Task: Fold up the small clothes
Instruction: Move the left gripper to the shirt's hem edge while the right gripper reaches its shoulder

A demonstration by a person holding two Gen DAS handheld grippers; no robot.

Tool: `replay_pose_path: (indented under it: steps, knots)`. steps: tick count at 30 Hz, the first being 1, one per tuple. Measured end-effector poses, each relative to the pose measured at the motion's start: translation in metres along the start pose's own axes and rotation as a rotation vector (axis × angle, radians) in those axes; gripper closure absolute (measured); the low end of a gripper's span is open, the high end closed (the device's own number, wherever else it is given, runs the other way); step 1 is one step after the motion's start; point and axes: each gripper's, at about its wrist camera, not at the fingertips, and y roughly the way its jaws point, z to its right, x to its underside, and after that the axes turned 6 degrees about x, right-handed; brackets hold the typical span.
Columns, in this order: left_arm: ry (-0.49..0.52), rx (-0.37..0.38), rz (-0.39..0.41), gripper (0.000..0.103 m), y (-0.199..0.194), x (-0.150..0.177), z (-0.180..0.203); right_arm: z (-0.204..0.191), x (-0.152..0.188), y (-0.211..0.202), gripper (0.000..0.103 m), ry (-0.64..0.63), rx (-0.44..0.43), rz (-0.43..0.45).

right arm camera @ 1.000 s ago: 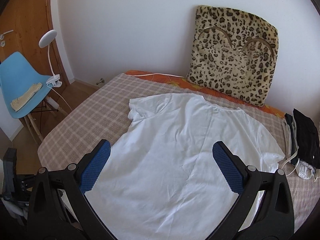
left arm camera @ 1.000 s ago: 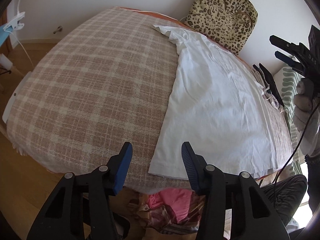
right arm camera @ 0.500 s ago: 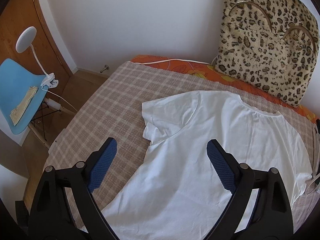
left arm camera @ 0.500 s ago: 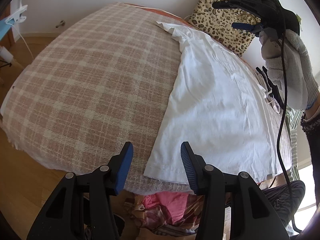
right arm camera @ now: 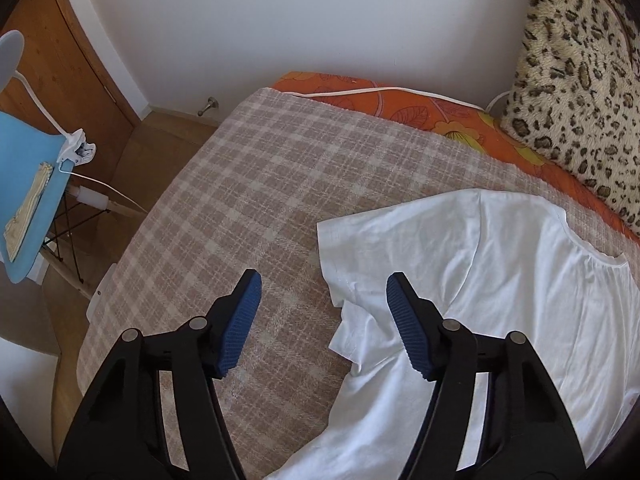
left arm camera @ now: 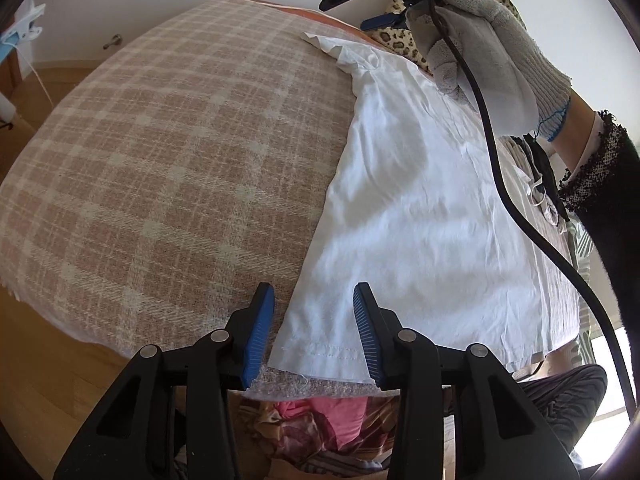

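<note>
A white T-shirt (left arm camera: 432, 216) lies flat on the bed, on a checked blanket (left arm camera: 168, 152) that looks rough and woolly. The shirt looks thin, soft and light, so it will bend and flop when lifted, and it can slide on the blanket. It has small wrinkles and a stitched hem.

The left claw (left arm camera: 314, 336) is wide and holds nothing. The bottom corner of the shirt sits right between its blue ribbed pads (left arm camera: 258, 332). That corner is a good spot to pinch.

The right claw (right arm camera: 320, 324) is also wide and holds nothing. The short sleeve (right arm camera: 360, 280) lies just in front of it, a bit crumpled. Pinching the sleeve edge looks best.

A fuzzy leopard-print cushion (right arm camera: 580, 88) leans on the wall far beyond the right claw.
</note>
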Motion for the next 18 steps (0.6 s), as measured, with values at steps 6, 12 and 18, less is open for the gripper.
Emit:
replay_pose_path:
  steps: [6,12,18]
  knots:
    - [0.005,0.032,0.021,0.065,-0.005,0.004,-0.007,-0.007,-0.008,0.039,0.047,-0.017,0.063,-0.036]
    - [0.041,0.025,0.011,0.065,-0.002,0.005,0.002,0.001,-0.016,0.057,0.047,0.013,0.079,-0.031]
    - [0.056,0.017,0.003,0.065,0.001,0.003,0.004,0.004,-0.022,0.070,0.047,-0.014,0.092,-0.031]
